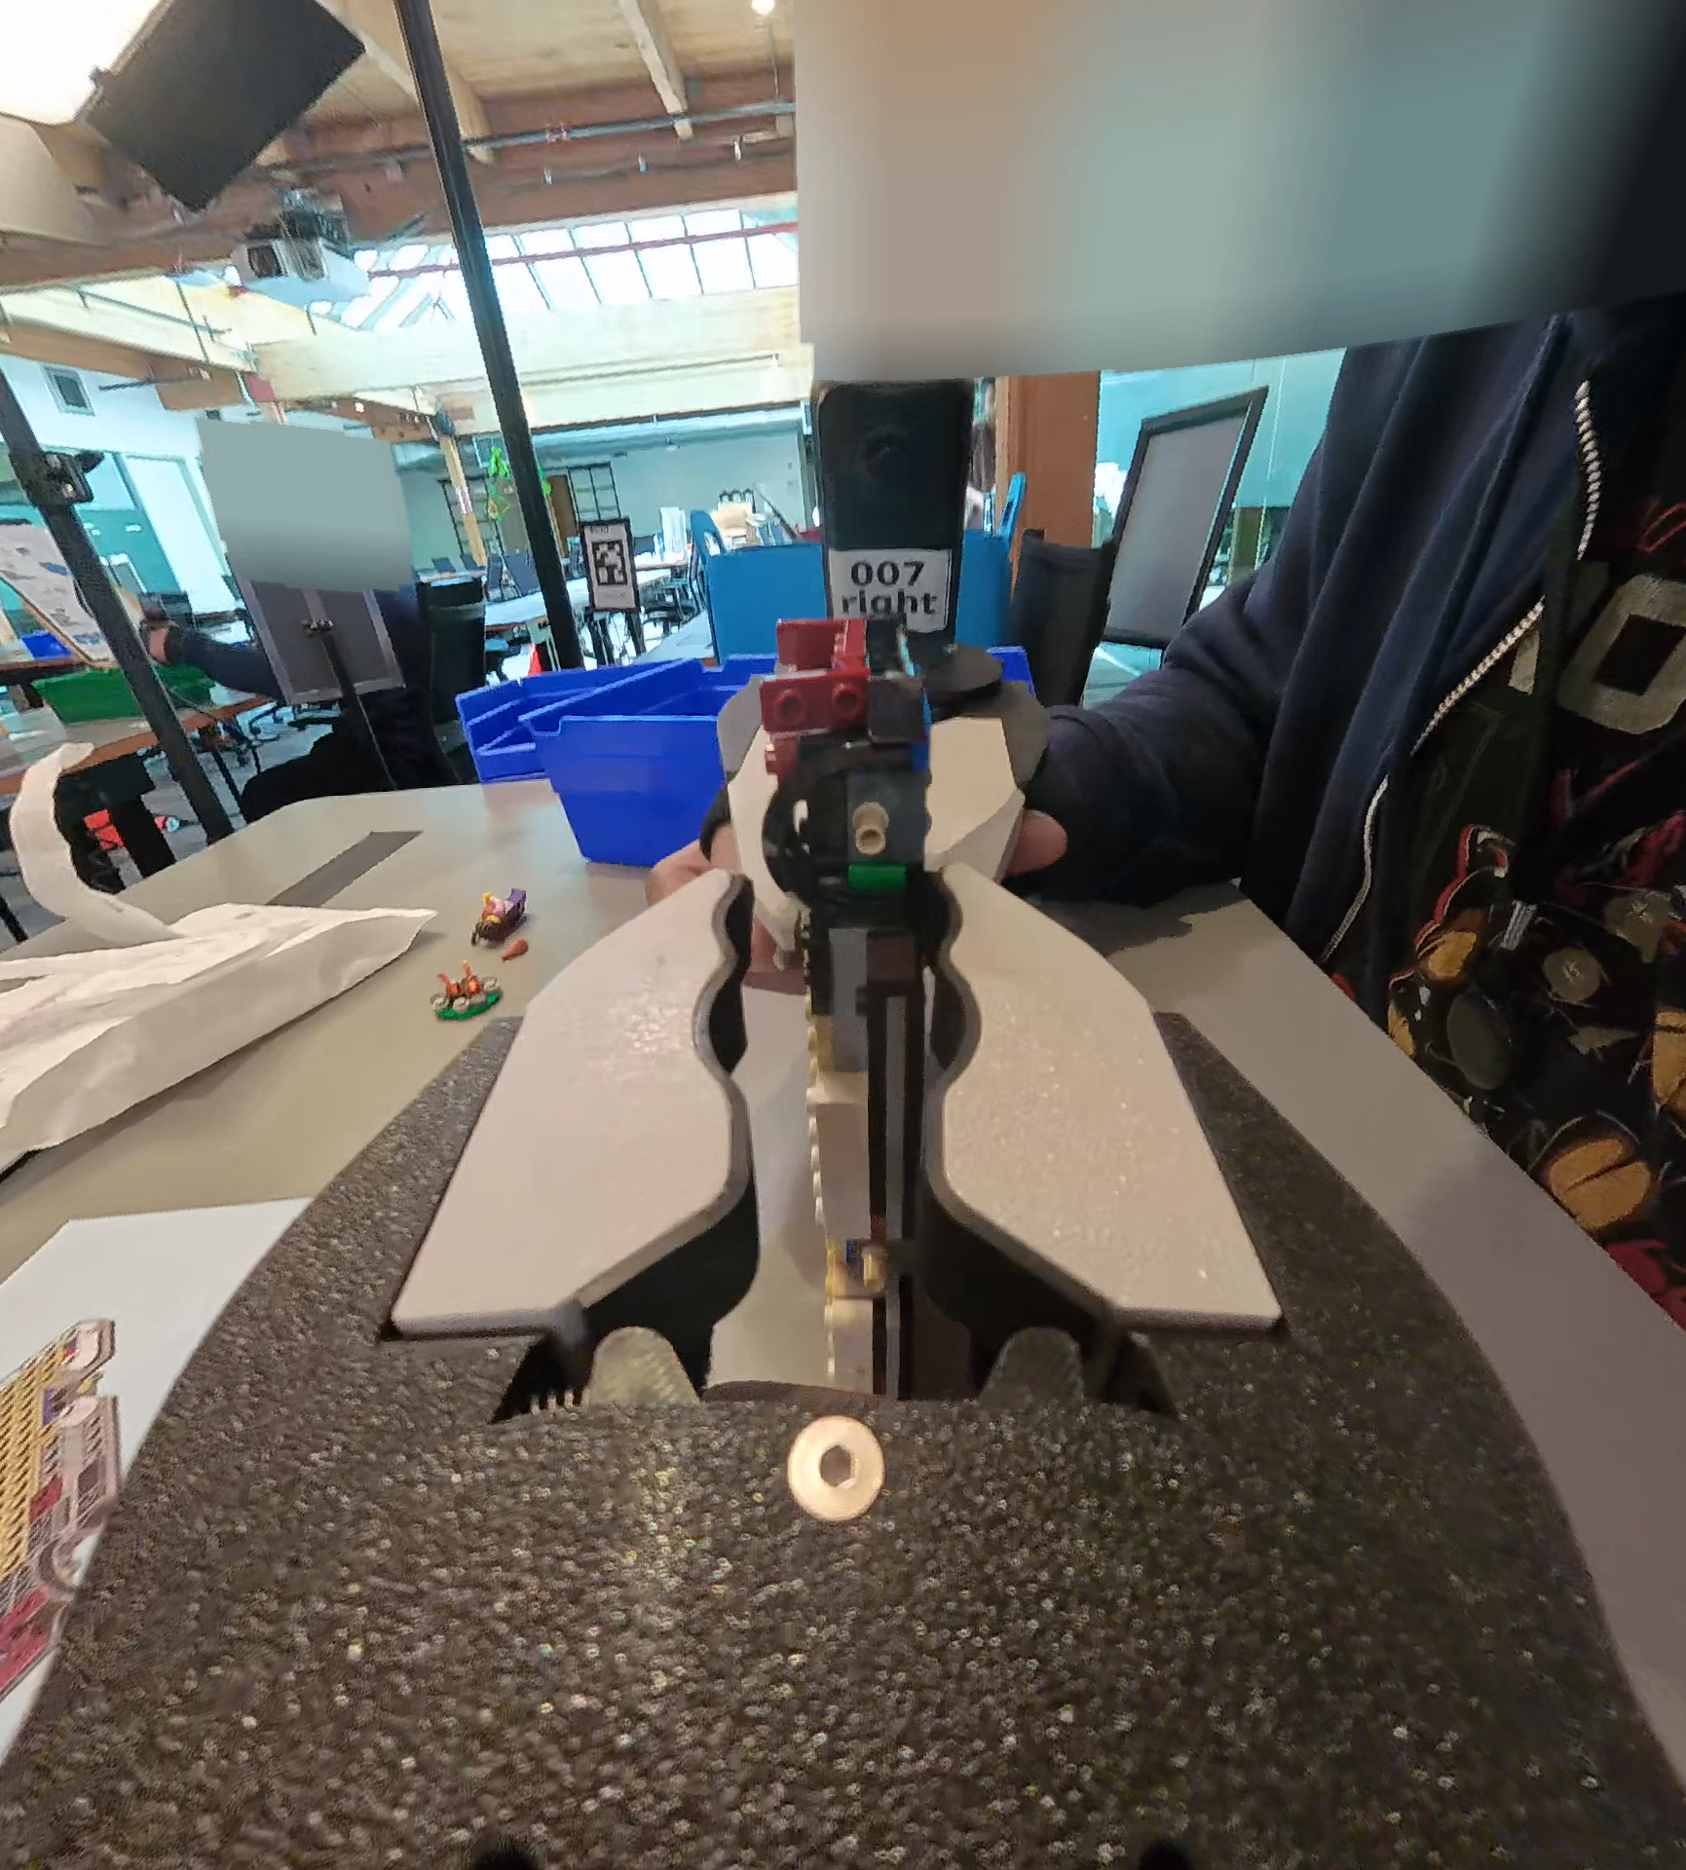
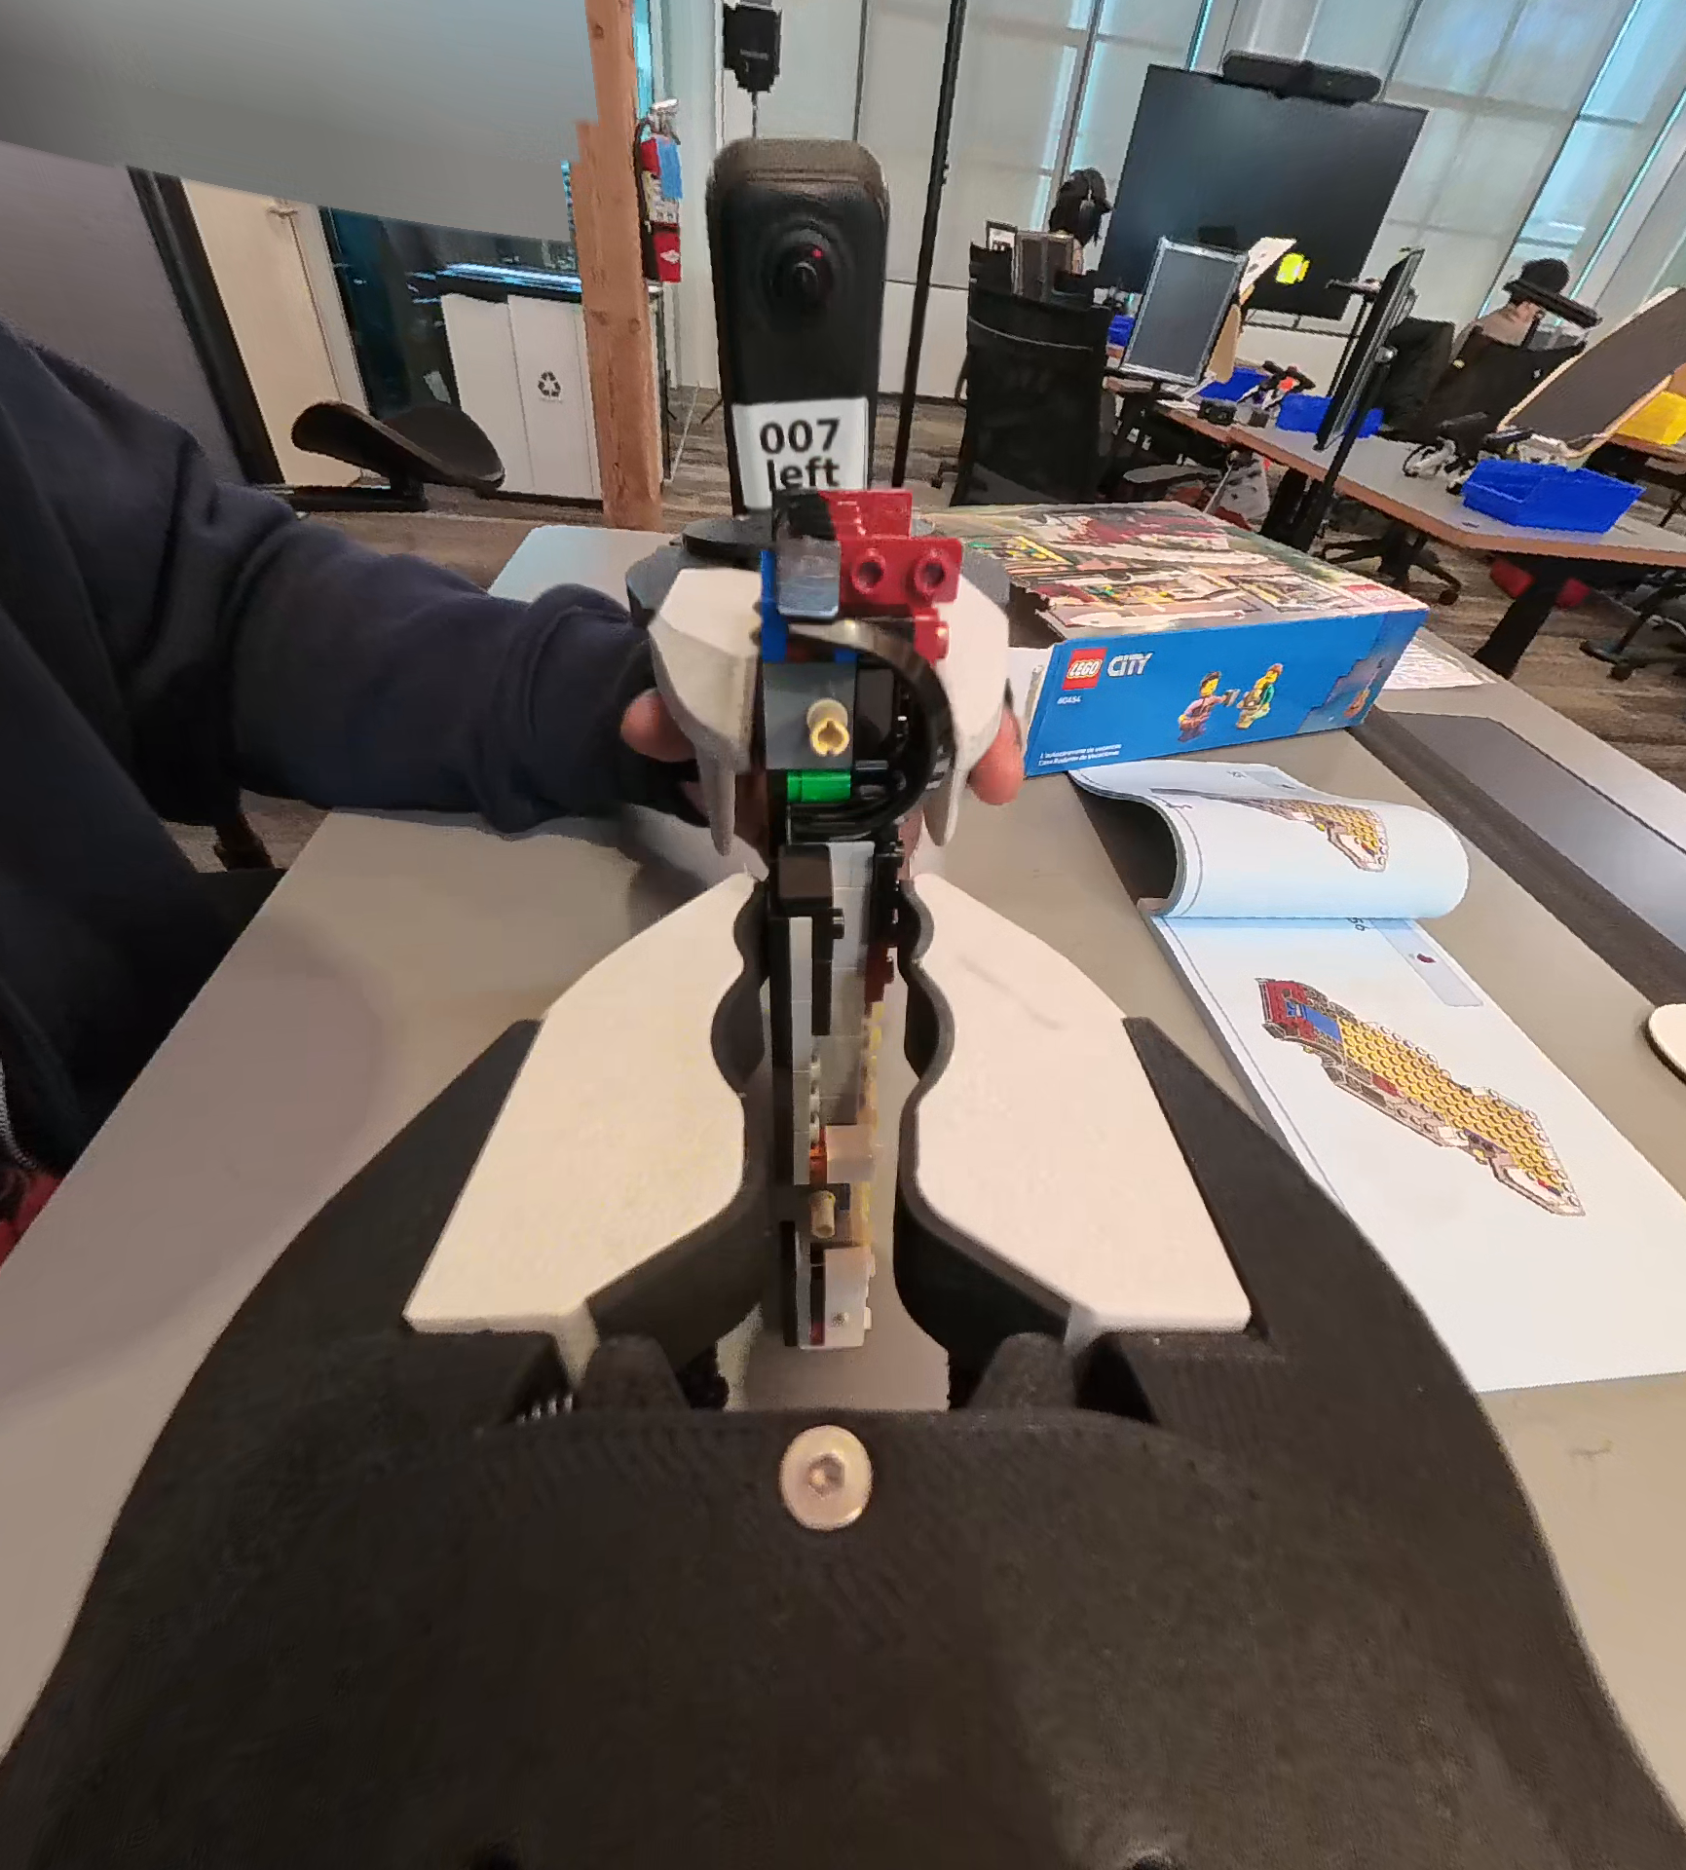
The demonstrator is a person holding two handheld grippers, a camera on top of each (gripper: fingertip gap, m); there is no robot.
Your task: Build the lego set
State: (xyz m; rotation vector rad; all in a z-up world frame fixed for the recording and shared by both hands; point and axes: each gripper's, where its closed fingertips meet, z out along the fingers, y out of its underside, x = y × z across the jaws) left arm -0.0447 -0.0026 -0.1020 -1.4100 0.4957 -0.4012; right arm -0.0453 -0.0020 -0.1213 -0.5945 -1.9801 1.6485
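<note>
1. Left gripper (image 1: 844, 911): jaws parted around brick model (image 1: 859, 810), left pad clear.
2. Right gripper (image 2: 833, 890): clamped on brick model (image 2: 823, 1012), held edge-on above grey table (image 2: 363, 961).
3. Right side: open instruction booklet (image 2: 1375, 1063); far right: blue box (image 2: 1223, 658).

A brick model (image 2: 823, 1012) stands between the two facing grippers above the tabletop (image 2: 312, 1012). An open booklet (image 2: 1375, 1012) lies right of it, a box (image 2: 1223, 658) behind the booklet, toward the far edge.
</note>
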